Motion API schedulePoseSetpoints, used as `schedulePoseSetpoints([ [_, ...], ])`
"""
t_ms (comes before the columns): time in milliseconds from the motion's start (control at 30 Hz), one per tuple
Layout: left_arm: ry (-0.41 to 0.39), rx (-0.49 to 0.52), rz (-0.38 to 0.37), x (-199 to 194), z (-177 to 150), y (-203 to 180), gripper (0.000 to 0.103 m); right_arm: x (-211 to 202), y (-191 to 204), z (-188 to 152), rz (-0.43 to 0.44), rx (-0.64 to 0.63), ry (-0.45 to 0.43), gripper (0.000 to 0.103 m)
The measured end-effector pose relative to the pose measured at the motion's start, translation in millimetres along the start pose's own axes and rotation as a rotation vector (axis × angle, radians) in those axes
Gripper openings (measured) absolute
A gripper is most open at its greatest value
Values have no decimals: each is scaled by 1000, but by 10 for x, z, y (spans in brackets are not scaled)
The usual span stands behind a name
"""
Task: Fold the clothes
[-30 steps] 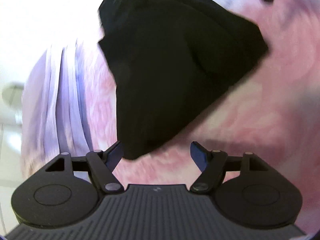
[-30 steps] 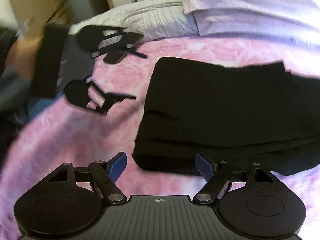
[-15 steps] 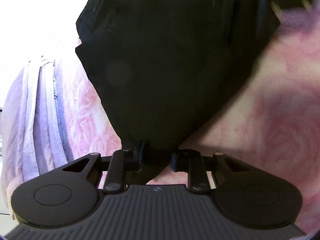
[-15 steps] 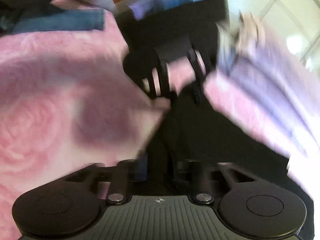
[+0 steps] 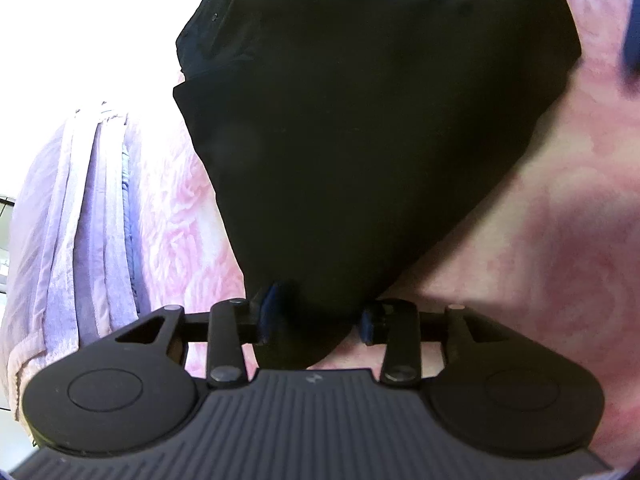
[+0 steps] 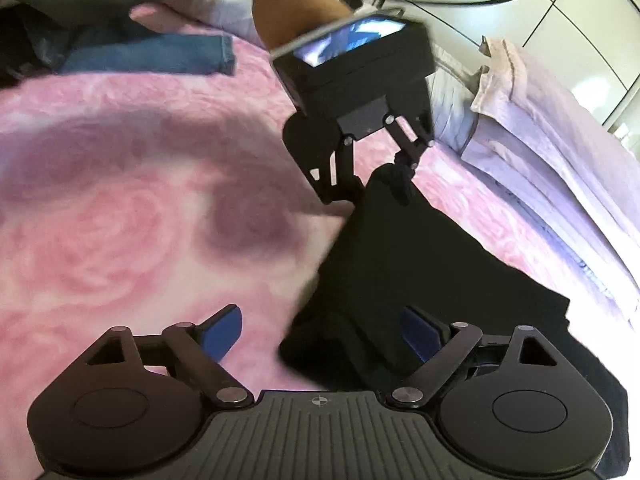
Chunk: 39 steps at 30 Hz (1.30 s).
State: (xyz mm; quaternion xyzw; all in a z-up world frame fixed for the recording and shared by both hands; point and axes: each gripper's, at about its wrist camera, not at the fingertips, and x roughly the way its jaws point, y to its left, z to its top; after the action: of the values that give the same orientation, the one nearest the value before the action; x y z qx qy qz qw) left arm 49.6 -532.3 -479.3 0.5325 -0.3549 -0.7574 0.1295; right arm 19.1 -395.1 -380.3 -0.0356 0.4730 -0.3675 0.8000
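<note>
The left gripper (image 5: pixel 318 316) was clamped on a corner of the black folded fabric garment (image 5: pixel 360 120), blue pads pinching cloth between them. The garment lay on the pink rose-patterned plush blanket (image 5: pixel 560 260), spreading away toward 12 o'clock in the left wrist view. The right gripper (image 6: pixel 320 330) had its jaws spread wide, with the near corner of the garment (image 6: pixel 420 280) lying between the blue pads; contact could not be judged. In the right wrist view the left gripper (image 6: pixel 380 184) showed at 12 o'clock, pinching the far corner. A stack of folded lilac sheets (image 6: pixel 560 160) sat at 2 o'clock, blue denim jeans (image 6: pixel 152 56) at 10 o'clock.
</note>
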Motion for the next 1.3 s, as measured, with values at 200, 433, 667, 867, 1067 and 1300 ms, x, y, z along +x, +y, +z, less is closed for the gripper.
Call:
schedulePoseSetpoints([
  [200,49,-43,-39,53,84,72,20,213,-263,-170,18,12,41,62],
  [433,115,-110,-64,58,282,277,12,154,-747,-58,145,179,120,15],
  [667,131,-160,-44,-174,429,413,10,-160,-947,77,172,193,115,14],
  [867,141,-215,-28,-387,564,544,9,-514,-1035,146,168,238,119,14],
  [1067,138,-265,-22,-645,714,676,9,-878,-1139,187,160,270,117,14],
  [1300,133,-336,13,-1059,1097,874,9,-1278,-1434,151,143,360,79,14],
])
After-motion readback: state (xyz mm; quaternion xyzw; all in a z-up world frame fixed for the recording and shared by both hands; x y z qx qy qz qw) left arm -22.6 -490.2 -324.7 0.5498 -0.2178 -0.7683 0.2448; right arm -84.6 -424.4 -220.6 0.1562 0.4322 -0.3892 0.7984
